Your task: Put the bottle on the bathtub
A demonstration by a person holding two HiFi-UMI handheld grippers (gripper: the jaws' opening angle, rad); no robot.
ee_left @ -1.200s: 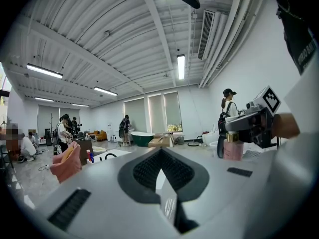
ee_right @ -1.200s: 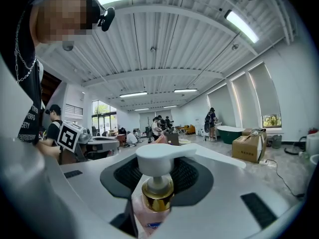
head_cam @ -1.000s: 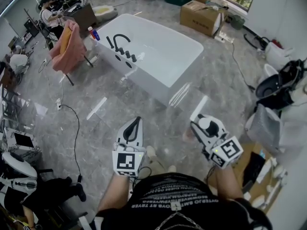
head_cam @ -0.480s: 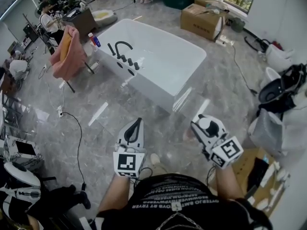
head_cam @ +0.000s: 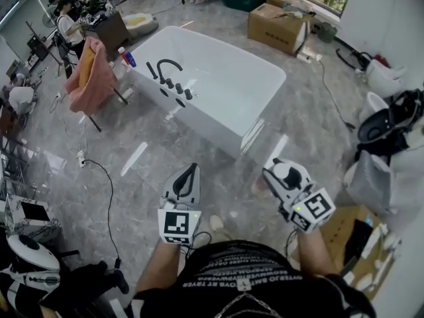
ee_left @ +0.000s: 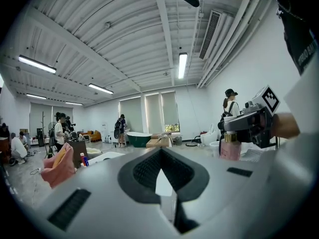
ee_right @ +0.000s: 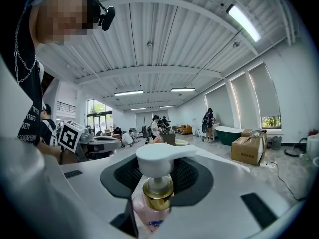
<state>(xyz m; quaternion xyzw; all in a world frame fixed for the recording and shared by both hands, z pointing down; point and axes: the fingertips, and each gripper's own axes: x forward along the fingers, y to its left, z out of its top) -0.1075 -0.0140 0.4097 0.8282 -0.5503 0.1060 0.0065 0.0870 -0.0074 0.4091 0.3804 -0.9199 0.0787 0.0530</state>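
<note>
R gripper point(head_cam: 277, 173) clamped on pink pump bottle point(ee_right: 150, 210) — L gripper point(head_cam: 190, 171) jaws together, empty; white bathtub point(head_cam: 228, 71) well apart ahead.

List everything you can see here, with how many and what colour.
bathtub: one, white, middle of the floor
tap: one, black, on the bathtub's rim
cardboard box: one, brown, beyond the bathtub
cloth: one, pink, draped on a stand left of the bathtub
cable: one, black, on the floor at left
pump bottle: one, pink with white pump, held in the right gripper
left gripper: one, white, jaws together, empty
right gripper: one, white, closed on the pump bottle
</note>
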